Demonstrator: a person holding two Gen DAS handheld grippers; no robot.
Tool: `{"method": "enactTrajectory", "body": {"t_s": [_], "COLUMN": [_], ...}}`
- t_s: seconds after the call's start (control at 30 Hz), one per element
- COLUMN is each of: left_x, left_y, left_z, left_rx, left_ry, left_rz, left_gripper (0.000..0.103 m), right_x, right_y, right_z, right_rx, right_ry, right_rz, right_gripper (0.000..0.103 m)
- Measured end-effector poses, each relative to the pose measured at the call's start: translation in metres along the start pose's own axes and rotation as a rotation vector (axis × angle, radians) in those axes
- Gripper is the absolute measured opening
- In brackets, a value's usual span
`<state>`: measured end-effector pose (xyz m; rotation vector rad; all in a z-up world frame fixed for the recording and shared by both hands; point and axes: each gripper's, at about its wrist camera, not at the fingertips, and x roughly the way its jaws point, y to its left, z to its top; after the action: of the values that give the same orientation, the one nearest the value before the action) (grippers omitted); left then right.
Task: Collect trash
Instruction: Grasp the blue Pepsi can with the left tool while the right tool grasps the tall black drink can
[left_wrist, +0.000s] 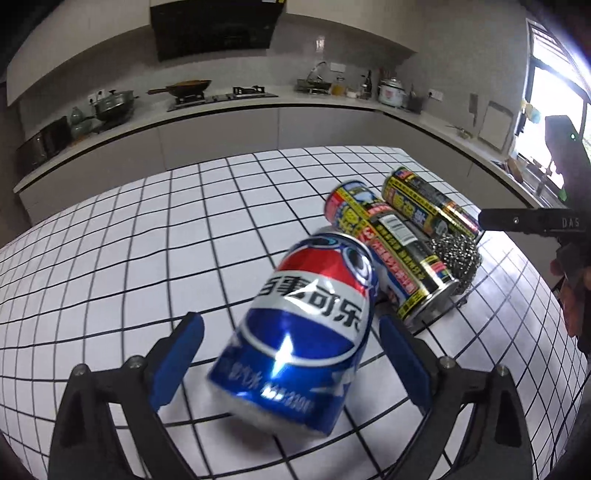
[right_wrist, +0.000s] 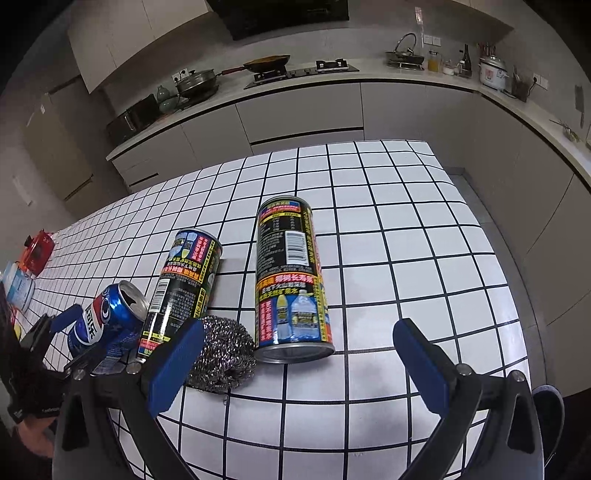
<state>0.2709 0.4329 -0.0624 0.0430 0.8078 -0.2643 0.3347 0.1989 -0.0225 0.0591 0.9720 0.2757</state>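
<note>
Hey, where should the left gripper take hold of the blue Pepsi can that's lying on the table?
Grip the Pepsi can across its round mid-body, coming from its base end as the left gripper now does. It lies on its side between the open jaws, and the spray can crowds its far end.

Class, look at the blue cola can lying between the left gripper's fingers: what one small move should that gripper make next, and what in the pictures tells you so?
Probably close the left gripper on the blue cola can. The can already lies between the blue pads, but gaps show on both sides, so it is not yet gripped. The right gripper is open and empty over the table.
</note>
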Motion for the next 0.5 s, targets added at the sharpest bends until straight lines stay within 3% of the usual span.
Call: {"method": "enactTrajectory", "body": {"t_s": [0.1, 0.17, 0.37, 0.5], "left_x": [0.003, 0.001, -0.001, 0.007], "left_y": [0.000, 0.001, 0.006, 0.003], "left_z": [-0.003, -0.005, -0.006, -0.004], "left_rx": [-0.028, -0.047, -0.118, -0.130], "left_ry": [0.012, 0.006, 0.008, 0.020], "left_rz": [-0.038, -0.037, 0.036, 0.043], "left_gripper": [0.073, 0.069, 0.068, 0.074], "right_x": [0.002, 0.003, 0.027, 0.053], "right_y": [0.000, 0.000, 0.004, 0.006], "right_z": [0.000, 0.002, 0.027, 0.041], "right_rx": [-0.007, -0.003, -0.020, -0.025], "right_ry": [0.005, 0.003, 0.011, 0.062], "right_rz": [-0.001, 0.006, -0.022, -0.027], "right_gripper": [0.103, 0.103, 0.103, 0.103]}}
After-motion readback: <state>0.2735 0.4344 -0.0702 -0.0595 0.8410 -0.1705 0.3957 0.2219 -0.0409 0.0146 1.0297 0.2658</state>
